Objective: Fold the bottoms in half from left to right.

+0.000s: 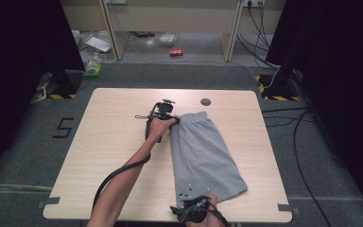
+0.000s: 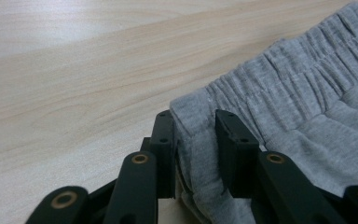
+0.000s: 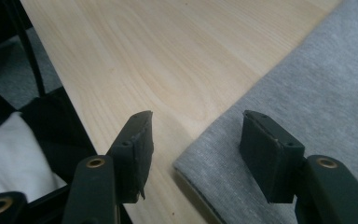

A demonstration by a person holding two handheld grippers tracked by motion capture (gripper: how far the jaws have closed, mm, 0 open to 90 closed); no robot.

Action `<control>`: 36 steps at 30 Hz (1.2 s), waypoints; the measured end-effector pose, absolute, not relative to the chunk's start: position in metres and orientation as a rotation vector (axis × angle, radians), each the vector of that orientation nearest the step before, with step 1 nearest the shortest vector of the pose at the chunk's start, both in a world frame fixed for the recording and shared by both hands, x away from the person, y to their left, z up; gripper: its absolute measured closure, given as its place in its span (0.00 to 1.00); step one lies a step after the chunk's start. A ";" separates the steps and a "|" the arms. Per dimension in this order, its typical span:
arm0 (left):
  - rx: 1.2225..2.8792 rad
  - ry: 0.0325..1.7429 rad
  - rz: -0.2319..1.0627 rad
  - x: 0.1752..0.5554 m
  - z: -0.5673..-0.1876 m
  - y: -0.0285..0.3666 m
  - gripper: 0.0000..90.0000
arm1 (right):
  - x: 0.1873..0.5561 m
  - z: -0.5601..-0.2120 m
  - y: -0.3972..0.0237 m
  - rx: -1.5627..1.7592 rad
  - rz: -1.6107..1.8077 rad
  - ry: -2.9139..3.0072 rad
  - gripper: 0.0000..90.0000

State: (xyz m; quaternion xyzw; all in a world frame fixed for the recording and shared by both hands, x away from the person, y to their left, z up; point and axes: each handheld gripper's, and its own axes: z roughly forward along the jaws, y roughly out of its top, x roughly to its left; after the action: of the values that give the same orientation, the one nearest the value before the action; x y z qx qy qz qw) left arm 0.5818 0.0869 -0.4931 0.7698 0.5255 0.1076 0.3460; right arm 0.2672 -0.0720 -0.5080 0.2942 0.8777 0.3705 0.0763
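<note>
The left gripper (image 2: 193,154) pinches the waistband corner of the folded grey jersey shorts (image 1: 203,151), its pads seemingly pressing the cloth. The right gripper (image 3: 196,154) stands spread, straddling the near hem corner without touching. The shorts lie lengthwise on the pale wooden table (image 1: 113,156). The right jaws likely must close next, before any lift or fold.

Grey shorts (image 1: 203,153) lie folded lengthwise on the wooden table (image 1: 113,156). The left gripper (image 1: 170,118) sits at the waistband corner — about eleven o'clock of the cloth — touching it. The right gripper (image 1: 189,208) rests at the hem's near corner, around seven o'clock.
</note>
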 end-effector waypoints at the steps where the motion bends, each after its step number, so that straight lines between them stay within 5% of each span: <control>1: 1.997 1.364 0.281 0.582 -0.493 0.087 0.77 | 0.267 -0.508 -0.071 0.866 1.093 2.625 0.57; 6: 2.002 1.359 0.282 0.582 -0.493 0.087 0.77 | 0.268 -0.508 -0.073 0.791 1.033 2.599 0.79; 11: 2.005 1.351 0.289 0.582 -0.493 0.087 0.77 | 0.270 -0.508 -0.074 0.786 1.045 2.586 0.91; 24: 2.052 1.312 0.315 0.583 -0.489 0.100 0.80 | 0.278 -0.508 -0.048 0.759 1.135 2.640 0.93; 36: 2.085 1.305 0.343 0.580 -0.486 0.152 0.80 | 0.283 -0.504 0.015 0.628 1.234 2.698 0.93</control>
State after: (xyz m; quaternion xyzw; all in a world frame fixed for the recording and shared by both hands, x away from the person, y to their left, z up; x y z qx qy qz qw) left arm 0.5795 0.1523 -0.4863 0.7946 0.4971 0.1308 0.3232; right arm 0.2829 0.0152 -0.5039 0.2069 0.8884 0.4062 0.0543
